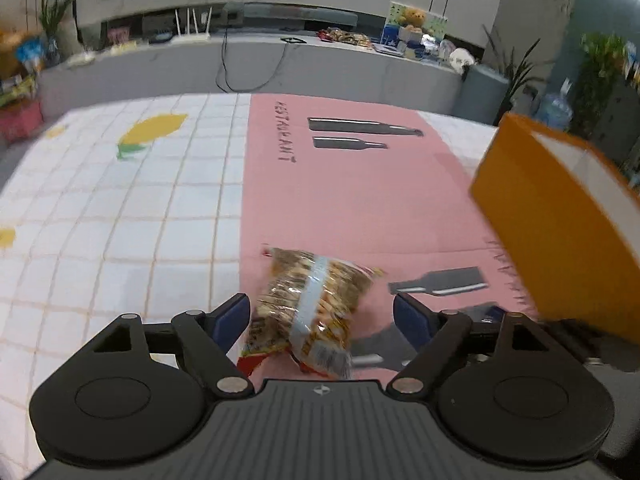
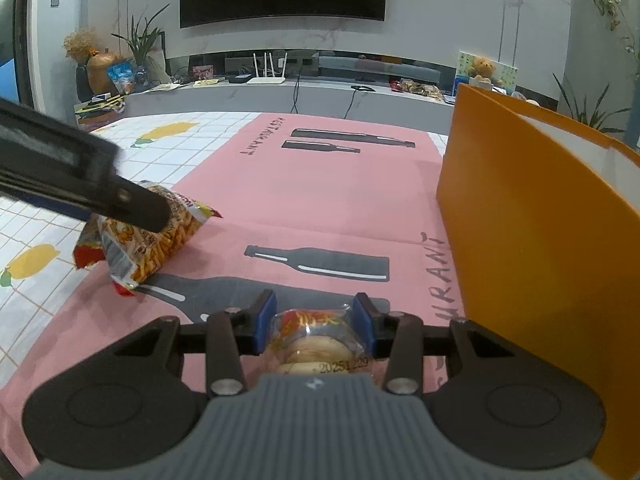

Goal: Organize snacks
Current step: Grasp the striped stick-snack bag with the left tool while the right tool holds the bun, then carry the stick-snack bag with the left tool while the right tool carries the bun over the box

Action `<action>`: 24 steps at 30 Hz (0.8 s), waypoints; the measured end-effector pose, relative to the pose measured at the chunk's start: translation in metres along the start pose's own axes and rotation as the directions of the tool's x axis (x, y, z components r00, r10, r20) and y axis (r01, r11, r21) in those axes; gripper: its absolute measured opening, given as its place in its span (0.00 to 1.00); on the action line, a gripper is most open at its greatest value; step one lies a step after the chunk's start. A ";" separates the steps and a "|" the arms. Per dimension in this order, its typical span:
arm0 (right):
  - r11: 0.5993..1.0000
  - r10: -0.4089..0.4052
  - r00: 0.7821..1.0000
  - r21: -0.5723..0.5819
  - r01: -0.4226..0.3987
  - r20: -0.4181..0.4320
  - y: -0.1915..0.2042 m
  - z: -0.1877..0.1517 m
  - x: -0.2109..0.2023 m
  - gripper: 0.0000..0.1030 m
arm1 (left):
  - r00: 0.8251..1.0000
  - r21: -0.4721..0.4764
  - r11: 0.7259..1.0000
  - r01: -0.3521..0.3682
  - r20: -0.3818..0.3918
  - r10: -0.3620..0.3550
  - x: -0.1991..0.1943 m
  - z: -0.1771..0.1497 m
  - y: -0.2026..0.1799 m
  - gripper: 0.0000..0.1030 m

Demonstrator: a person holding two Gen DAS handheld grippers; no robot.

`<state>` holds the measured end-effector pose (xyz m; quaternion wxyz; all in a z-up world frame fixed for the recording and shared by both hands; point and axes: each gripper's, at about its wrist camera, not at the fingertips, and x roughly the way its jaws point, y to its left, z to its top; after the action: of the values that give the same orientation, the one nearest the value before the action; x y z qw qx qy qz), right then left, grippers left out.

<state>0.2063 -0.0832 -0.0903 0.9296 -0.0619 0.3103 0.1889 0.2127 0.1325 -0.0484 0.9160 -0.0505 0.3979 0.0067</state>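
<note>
Pink placemat (image 1: 360, 200), printed with dark bottle shapes, covers part of a tabletop (image 1: 120, 240) dressed in a white grid cloth with yellow lemons. On the mat lies a clear bag of stick-shaped snacks (image 1: 308, 308), its red end crumpled; in the left wrist view the left hand-held gripper (image 1: 322, 316) stands spread wide around the bag, its blue pads apart from the wrapper on both sides, though from the right wrist view its dark finger overlaps the bag's top and contact cannot be judged. The right hand-held gripper (image 2: 316, 326) pinches a small clear packet of round biscuits (image 2: 316, 340) between its blue pads, low over the mat. An orange box (image 2: 540, 240) with a white inside stands upright just to the right of that gripper.
</note>
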 end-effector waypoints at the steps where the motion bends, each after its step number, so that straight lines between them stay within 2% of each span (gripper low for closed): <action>1: 1.000 0.000 1.000 -0.002 0.000 0.002 0.001 0.000 0.000 0.40 | 1.000 0.006 1.000 -0.029 -0.002 0.029 0.005 0.001 -0.001 0.92; 3: 1.000 0.001 1.000 -0.004 -0.001 0.002 0.001 0.000 0.000 0.40 | 0.998 0.017 0.998 -0.060 -0.012 0.060 0.017 0.001 -0.002 0.92; 7: 1.000 0.004 1.000 -0.009 -0.004 0.005 0.001 -0.001 -0.001 0.41 | 0.998 0.004 0.999 -0.051 -0.045 0.051 0.033 -0.005 0.001 0.92; 9: 1.000 0.007 1.000 -0.014 -0.007 0.009 0.001 -0.002 -0.001 0.41 | 0.998 -0.015 0.998 -0.056 -0.011 0.056 0.035 -0.010 0.003 0.90; 12: 1.000 0.008 1.000 -0.013 -0.008 0.013 0.002 -0.002 -0.001 0.41 | 0.999 -0.019 1.000 -0.014 0.029 0.014 0.030 -0.014 0.006 0.60; 16: 1.000 0.007 1.000 -0.010 -0.007 0.017 0.002 -0.003 -0.002 0.41 | 1.000 -0.061 0.998 0.001 0.028 0.001 0.023 -0.014 0.009 0.55; 20: 1.000 0.001 1.000 0.005 -0.001 0.017 0.002 -0.003 -0.003 0.39 | 0.997 -0.116 0.993 -0.006 0.070 0.014 0.012 -0.014 0.013 0.54; 24: 1.000 0.008 1.000 0.015 -0.009 0.026 0.001 -0.002 -0.007 0.39 | 0.993 -0.108 0.994 0.017 0.121 -0.004 -0.008 -0.014 0.006 0.54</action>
<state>0.1998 -0.0845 -0.0874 0.9332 -0.0512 0.3001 0.1912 0.1962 0.1372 -0.0525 0.9342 -0.1019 0.3407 0.0264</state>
